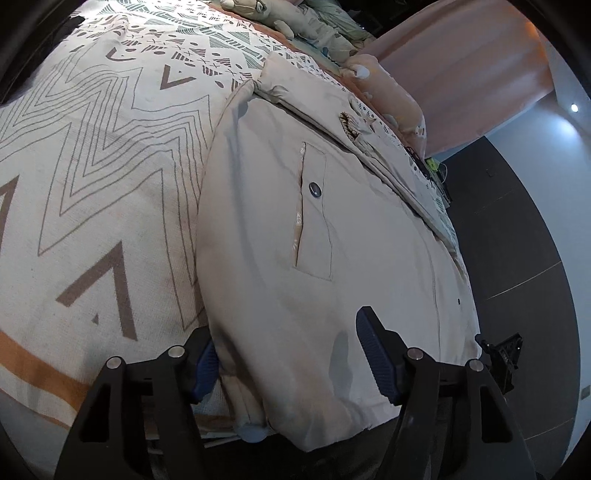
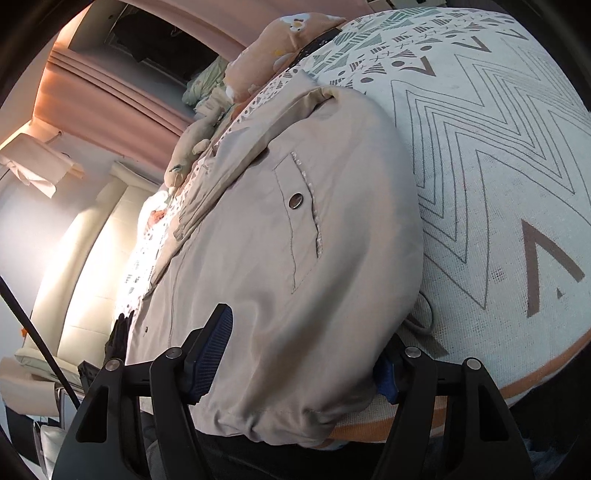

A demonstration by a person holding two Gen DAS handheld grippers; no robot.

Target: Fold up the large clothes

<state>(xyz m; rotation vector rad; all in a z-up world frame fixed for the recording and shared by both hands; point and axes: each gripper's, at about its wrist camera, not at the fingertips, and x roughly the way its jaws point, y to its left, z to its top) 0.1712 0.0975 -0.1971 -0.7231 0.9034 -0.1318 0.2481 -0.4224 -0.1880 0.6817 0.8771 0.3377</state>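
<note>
A large beige padded jacket (image 1: 280,229) lies on a bed, with a snap-button pocket (image 1: 314,206) facing up. My left gripper (image 1: 291,365) is open, its blue-padded fingers (image 1: 373,354) straddling the jacket's near hem, one finger above the cloth and one at its left edge. In the right wrist view the same jacket (image 2: 295,240) fills the middle, pocket (image 2: 299,214) up. My right gripper (image 2: 299,358) is open, and its fingers (image 2: 210,354) straddle the hem's other corner. The right-hand finger is mostly hidden under the cloth.
The bed has a cream blanket (image 1: 92,166) with zigzag and triangle patterns. Pillows and bedding (image 1: 325,33) are piled at the far end. Pink curtains (image 2: 110,81) and a cream sofa (image 2: 85,266) stand beside the bed. Dark floor (image 1: 509,240) lies to the right.
</note>
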